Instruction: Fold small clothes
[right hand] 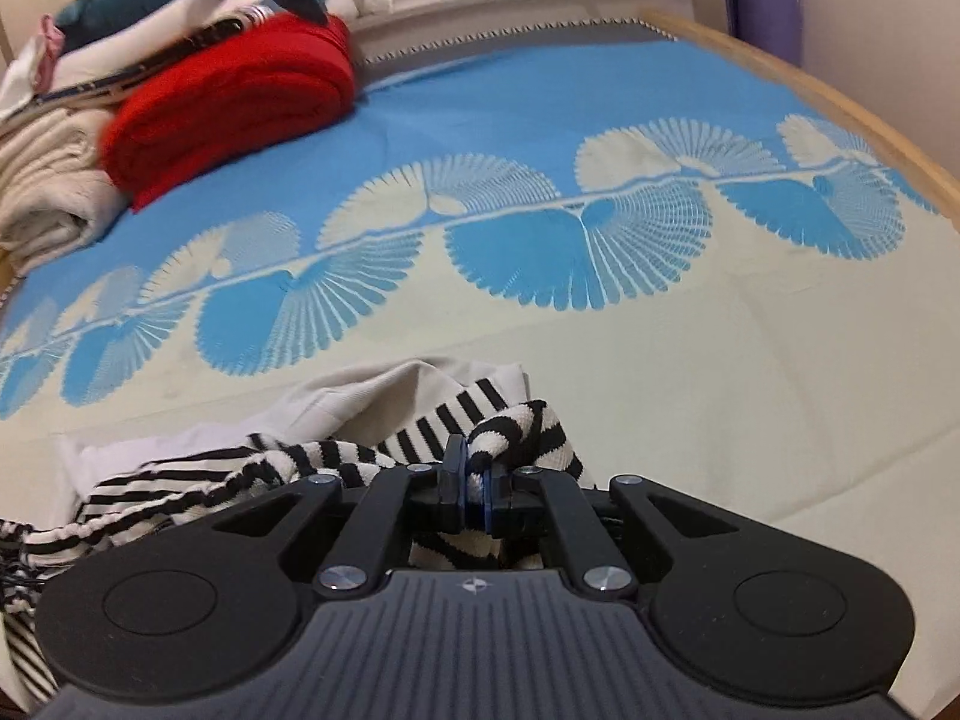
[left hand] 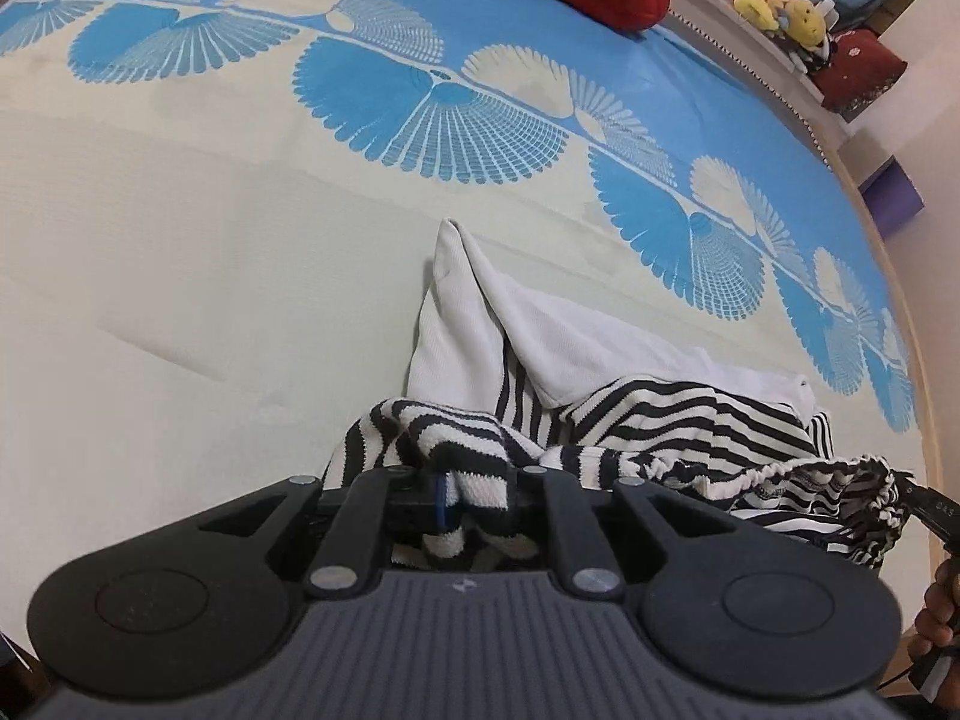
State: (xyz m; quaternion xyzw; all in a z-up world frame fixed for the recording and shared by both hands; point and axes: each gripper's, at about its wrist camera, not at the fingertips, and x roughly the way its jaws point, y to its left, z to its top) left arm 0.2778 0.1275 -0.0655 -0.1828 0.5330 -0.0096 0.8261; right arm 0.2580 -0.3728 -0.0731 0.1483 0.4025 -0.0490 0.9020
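Note:
A black-and-white striped knit garment (left hand: 672, 426) with white parts lies bunched on the bed (left hand: 210, 276). My left gripper (left hand: 474, 489) is shut on a bunched fold of the striped garment at its near left side. In the right wrist view my right gripper (right hand: 477, 483) is shut on another fold of the same striped garment (right hand: 336, 450), pinched between the blue-edged pads. A white sleeve or panel (left hand: 456, 312) sticks up and away from the left gripper. The right gripper's tip shows at the right edge of the left wrist view (left hand: 930, 510).
The bed has a cream and blue fan-patterned cover (right hand: 540, 120). A folded red blanket (right hand: 234, 96) and a pile of cream laundry (right hand: 48, 180) sit at the back left. Plush toys (left hand: 774, 6) line the windowsill. The bed's wooden edge (right hand: 840, 102) runs on the right.

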